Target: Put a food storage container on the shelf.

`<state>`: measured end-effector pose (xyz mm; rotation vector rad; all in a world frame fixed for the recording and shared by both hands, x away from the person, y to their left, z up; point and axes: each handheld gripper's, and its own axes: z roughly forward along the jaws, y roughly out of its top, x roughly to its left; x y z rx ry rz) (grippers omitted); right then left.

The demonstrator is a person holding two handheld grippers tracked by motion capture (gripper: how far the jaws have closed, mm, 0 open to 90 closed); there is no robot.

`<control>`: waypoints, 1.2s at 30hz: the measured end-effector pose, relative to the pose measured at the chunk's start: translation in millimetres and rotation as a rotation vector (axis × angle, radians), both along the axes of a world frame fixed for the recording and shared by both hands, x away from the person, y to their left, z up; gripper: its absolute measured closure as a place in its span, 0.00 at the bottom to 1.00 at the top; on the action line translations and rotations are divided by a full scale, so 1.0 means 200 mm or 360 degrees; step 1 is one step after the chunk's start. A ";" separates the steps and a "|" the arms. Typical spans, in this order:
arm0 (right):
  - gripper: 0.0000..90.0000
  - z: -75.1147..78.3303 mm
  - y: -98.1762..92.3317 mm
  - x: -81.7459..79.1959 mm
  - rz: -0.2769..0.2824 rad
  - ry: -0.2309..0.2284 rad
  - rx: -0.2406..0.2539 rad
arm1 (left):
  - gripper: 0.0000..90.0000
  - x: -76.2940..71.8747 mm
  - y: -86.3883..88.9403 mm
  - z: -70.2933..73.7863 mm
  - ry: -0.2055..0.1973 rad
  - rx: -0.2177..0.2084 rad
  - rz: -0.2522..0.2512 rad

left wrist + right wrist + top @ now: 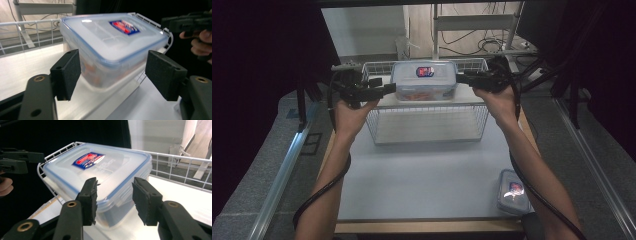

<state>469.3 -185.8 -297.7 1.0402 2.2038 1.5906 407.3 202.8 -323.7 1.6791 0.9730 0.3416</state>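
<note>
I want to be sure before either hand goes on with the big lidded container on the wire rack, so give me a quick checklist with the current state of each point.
1. Large container resting on the wire rack's top shelf: ok.
2. Lid seated all round: looks ok in both gripper views; side latches cannot tell.
3. Left tongs straddling the container's end, pads apart from its walls: ok, open, not gripping.
4. Right tongs around the opposite end: jaws stand either side of the lid edge; contact cannot tell.
5. Container level on the shelf: cannot tell.
6. Small container at the table's near right corner, away from both arms: ok.
</note>
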 end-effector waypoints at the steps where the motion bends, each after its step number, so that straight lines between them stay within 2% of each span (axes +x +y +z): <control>1: 0.61 -0.01 0.00 -0.01 0.0008 -0.0010 -0.0006 | 0.30 -0.02 0.00 -0.01 -0.0019 0.0031 0.0001; 4: 0.61 -0.02 -0.01 -0.04 0.0026 -0.0044 -0.0042 | 0.28 -0.07 -0.01 -0.03 -0.0061 0.0099 0.0005; 7: 0.60 -0.04 -0.01 -0.08 0.0040 -0.0062 -0.0069 | 0.26 -0.12 -0.01 -0.06 -0.0092 0.0139 0.0005; 10: 0.57 -0.06 -0.01 -0.11 0.0063 -0.0077 -0.0086 | 0.23 -0.17 -0.03 -0.08 -0.0114 0.0177 -0.0007; 11: 0.54 -0.09 -0.01 -0.15 0.0075 -0.0083 -0.0101 | 0.21 -0.19 -0.03 -0.09 -0.0124 0.0190 -0.0007; 19: 0.43 -0.18 -0.02 -0.26 0.0110 -0.0083 -0.0160 | 0.14 -0.33 -0.08 -0.18 -0.0150 0.0246 -0.0055; 22: 0.39 -0.23 -0.03 -0.31 0.0132 -0.0083 -0.0192 | 0.11 -0.39 -0.10 -0.22 -0.0134 0.0248 -0.0082; 28: 0.31 -0.33 -0.07 -0.42 0.0162 -0.0076 -0.0233 | 0.08 -0.48 -0.12 -0.30 -0.0111 0.0206 -0.0140; 32: 0.27 -0.40 -0.10 -0.49 0.0170 -0.0059 -0.0244 | 0.06 -0.55 -0.12 -0.37 -0.0098 0.0177 -0.0143; 35: 0.22 -0.49 -0.11 -0.53 0.0177 -0.0044 -0.0256 | 0.07 -0.58 -0.11 -0.42 -0.0048 0.0154 -0.0158; 36: 0.22 -0.49 -0.11 -0.53 0.0177 -0.0044 -0.0256 | 0.07 -0.59 -0.11 -0.43 -0.0047 0.0152 -0.0158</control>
